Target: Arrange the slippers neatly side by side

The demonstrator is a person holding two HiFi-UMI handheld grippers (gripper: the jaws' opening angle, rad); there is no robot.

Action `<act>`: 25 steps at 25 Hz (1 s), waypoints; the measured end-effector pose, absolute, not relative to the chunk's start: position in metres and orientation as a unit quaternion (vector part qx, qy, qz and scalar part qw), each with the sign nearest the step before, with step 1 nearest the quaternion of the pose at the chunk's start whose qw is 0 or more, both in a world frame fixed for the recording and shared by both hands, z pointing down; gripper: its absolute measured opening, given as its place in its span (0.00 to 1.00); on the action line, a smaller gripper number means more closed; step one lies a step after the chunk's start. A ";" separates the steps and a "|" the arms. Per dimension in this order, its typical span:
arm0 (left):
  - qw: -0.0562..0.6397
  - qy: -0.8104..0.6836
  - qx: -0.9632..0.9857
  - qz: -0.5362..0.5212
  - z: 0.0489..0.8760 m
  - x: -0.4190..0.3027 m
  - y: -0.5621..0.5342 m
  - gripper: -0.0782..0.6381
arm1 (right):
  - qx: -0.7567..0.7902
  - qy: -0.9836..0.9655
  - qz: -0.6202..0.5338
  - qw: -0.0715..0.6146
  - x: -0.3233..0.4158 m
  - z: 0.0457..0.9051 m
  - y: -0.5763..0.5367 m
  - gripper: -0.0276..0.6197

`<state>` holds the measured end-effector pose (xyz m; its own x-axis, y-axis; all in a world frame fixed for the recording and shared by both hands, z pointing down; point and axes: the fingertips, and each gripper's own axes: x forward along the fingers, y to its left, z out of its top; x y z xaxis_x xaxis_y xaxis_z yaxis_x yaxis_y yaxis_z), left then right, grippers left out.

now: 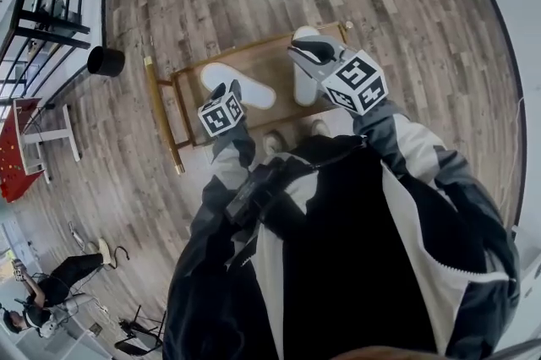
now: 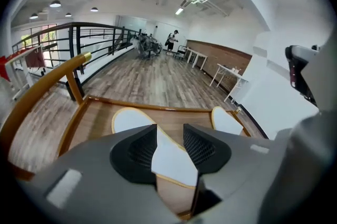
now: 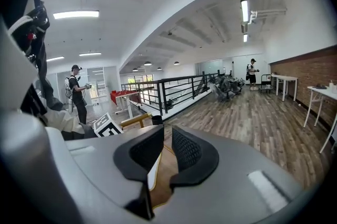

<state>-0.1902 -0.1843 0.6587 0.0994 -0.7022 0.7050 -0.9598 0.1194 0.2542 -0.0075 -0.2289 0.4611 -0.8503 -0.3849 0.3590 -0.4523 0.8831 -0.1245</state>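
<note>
— Left side?
— Our left gripper [image 2: 169,133] has its jaws spread above the left slipper [image 1: 252,92], which lies aslant near the tray [image 1: 181,109] rim.
— Right?
— Our right gripper [image 3: 167,140] is nearly closed, with the right slipper [image 1: 304,90] edge in the slit. We can't tell if it pinches. There's bare wood between the slippers.

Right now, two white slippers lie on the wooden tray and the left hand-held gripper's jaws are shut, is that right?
Not quite. The left hand-held gripper has its jaws apart, not shut, as the left gripper view shows. The rest holds: the white slipper seen through the gap and the other slipper both lie on the wooden tray.
</note>
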 end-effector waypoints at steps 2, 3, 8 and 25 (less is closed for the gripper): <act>0.398 -0.647 0.627 0.174 0.677 -0.194 -0.187 0.36 | 0.227 -0.954 0.100 0.167 -0.002 0.461 -0.231 0.12; 0.410 -0.645 0.621 0.172 0.685 -0.195 -0.188 0.38 | 0.231 -0.953 0.098 0.168 0.001 0.461 -0.232 0.12; 0.447 -0.638 0.603 0.171 0.712 -0.197 -0.194 0.39 | 0.249 -0.948 0.091 0.179 0.013 0.462 -0.232 0.12; 0.478 -0.645 0.571 0.173 0.745 -0.204 -0.207 0.31 | 0.296 -0.929 0.095 0.199 0.055 0.469 -0.230 0.12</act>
